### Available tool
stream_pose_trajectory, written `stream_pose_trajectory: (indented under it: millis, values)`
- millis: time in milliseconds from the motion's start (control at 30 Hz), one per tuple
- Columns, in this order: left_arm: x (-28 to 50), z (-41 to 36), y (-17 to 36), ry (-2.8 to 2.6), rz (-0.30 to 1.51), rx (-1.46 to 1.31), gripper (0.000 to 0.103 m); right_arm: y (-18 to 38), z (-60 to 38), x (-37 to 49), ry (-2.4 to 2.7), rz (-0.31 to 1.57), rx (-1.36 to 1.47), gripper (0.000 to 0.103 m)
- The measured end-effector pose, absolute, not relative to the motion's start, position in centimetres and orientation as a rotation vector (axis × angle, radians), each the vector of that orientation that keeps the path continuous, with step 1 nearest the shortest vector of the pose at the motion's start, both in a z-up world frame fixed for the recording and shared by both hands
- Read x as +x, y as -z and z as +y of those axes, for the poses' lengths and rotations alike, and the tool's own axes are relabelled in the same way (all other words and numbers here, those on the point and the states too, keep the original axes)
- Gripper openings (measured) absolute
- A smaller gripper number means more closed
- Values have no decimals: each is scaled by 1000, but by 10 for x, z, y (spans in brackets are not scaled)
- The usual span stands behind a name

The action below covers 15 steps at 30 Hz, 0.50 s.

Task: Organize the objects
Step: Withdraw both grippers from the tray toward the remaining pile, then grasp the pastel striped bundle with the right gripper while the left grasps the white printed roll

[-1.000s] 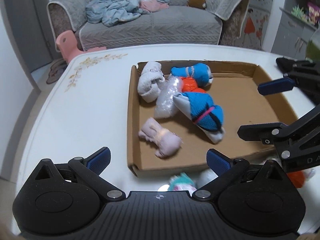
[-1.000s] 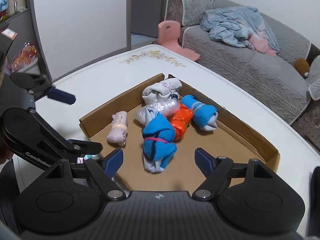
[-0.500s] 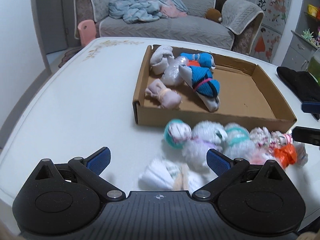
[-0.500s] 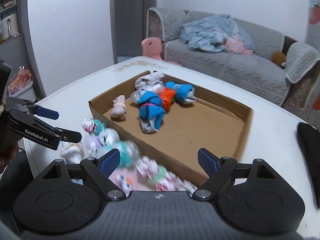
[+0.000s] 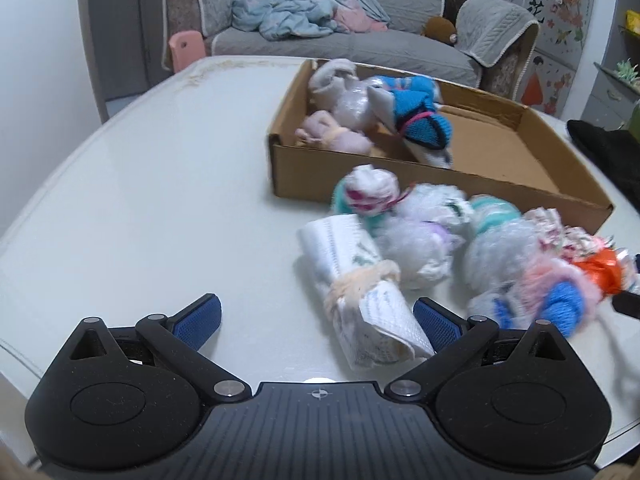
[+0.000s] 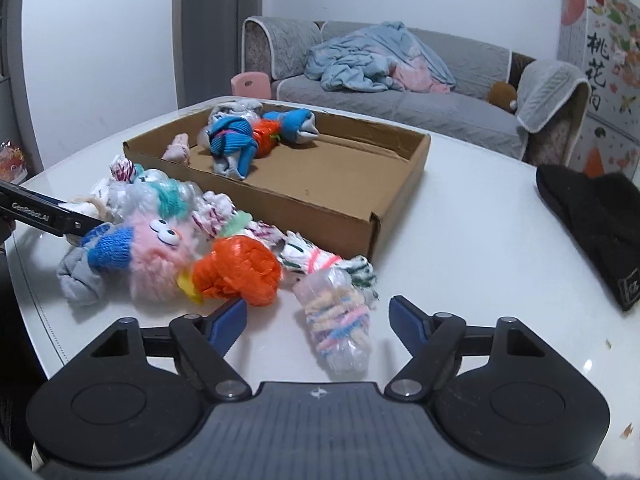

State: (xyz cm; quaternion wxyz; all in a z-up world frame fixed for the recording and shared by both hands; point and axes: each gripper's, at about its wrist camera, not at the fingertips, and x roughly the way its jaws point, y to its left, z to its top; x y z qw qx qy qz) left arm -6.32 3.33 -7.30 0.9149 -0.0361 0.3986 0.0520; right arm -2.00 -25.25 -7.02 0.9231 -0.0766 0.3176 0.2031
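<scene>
A shallow cardboard box (image 5: 436,190) (image 6: 304,208) sits on the white table and holds several rolled sock bundles, among them a blue one (image 5: 416,120) (image 6: 234,142). A pile of more bundles lies in front of the box. My left gripper (image 5: 316,320) is open, low over the table, with a white rolled bundle (image 5: 360,288) partly between its fingers. My right gripper (image 6: 318,320) is open, with a pastel striped bundle in clear wrap (image 6: 340,332) between its fingers. An orange bundle (image 6: 236,274) and a pink furry one (image 6: 154,260) lie just left of it.
A black knit hat (image 6: 592,220) (image 5: 604,148) lies on the table right of the box. The left gripper's finger (image 6: 44,216) reaches into the pile from the left. A grey sofa (image 6: 400,92) and a pink chair (image 5: 186,50) stand beyond the table.
Both grippers have pulled back from over the box and dropped low towards the table's near edge. The pile of bundles in front of the box has come into view.
</scene>
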Motion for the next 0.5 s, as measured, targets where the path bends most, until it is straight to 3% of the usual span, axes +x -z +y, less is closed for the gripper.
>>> stream_pose_trajectory:
  millis: [200, 367, 467, 500]
  values:
    - [-69, 52, 73, -159, 828, -78, 102, 77, -256, -24, -421, 681, -148, 56]
    - [-64, 45, 65, -138, 794, -47, 102, 81, -260, -25, -415, 687, -128, 52]
    - [-57, 45, 66, -120, 795, -60, 90, 81, -262, -25, -410, 688, -118, 48]
    - [-55, 46, 67, -102, 804, -71, 81, 81, -263, -25, -407, 688, -116, 44]
